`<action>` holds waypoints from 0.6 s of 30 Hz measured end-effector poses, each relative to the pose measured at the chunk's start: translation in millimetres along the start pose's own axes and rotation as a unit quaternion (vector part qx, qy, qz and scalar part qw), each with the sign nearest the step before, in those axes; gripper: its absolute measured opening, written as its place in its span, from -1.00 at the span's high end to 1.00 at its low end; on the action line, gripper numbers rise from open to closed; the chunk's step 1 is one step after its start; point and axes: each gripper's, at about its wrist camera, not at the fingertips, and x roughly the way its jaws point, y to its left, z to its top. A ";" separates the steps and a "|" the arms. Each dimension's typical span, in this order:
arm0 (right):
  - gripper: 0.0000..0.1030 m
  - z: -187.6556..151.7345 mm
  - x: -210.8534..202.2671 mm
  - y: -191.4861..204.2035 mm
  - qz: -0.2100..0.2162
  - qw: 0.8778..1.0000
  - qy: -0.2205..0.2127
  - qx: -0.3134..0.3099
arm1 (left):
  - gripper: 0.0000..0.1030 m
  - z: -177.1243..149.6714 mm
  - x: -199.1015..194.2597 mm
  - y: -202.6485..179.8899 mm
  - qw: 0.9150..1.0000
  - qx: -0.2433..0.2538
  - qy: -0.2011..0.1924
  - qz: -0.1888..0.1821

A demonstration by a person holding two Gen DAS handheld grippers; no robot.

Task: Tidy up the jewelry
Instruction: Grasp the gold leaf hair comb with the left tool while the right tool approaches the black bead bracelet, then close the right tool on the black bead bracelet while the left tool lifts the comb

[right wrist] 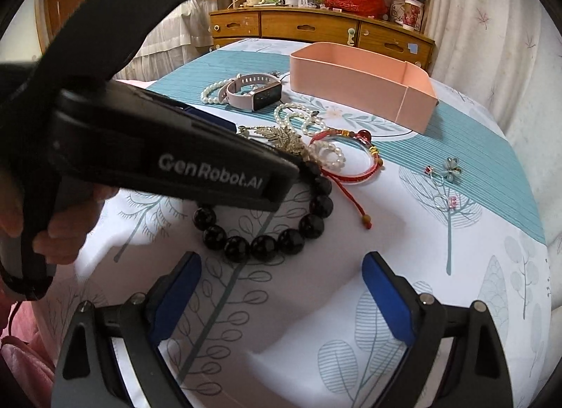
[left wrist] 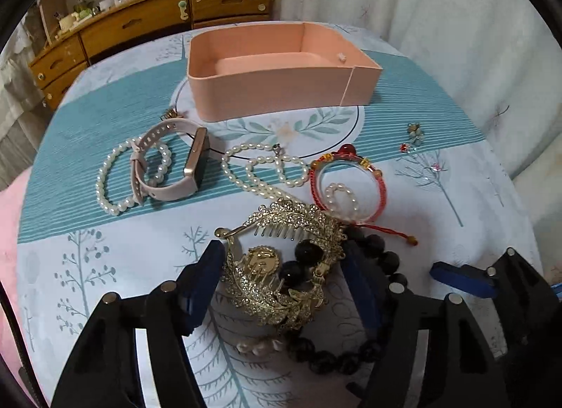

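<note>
A gold rhinestone hair comb lies on a black bead bracelet between the wide-apart fingers of my open left gripper. Beyond lie a pearl necklace, a red cord bracelet around a small pearl ring, a pink smartwatch and a pearl bracelet. An empty pink box stands at the back. My right gripper is open and empty, just short of the black bead bracelet. The left gripper's body hides part of the comb.
Small flower brooches lie at the right on the patterned tablecloth; they also show in the right wrist view. A wooden drawer unit stands behind the table. White curtains hang at the right.
</note>
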 end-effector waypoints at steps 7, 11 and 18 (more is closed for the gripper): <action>-0.82 9.0 3.0 2.3 0.002 1.000 -0.002 -0.005 | -0.29 1.7 -13.3 14.9 0.999 -0.033 -0.009 -0.028; -0.78 16.0 8.7 5.3 0.006 1.000 0.001 -0.010 | -0.29 3.4 -33.9 26.1 0.998 -0.043 -0.037 -0.020; -0.27 25.7 13.3 11.2 0.012 1.000 0.003 -0.020 | -0.29 10.0 -66.7 56.3 0.995 -0.071 -0.073 0.019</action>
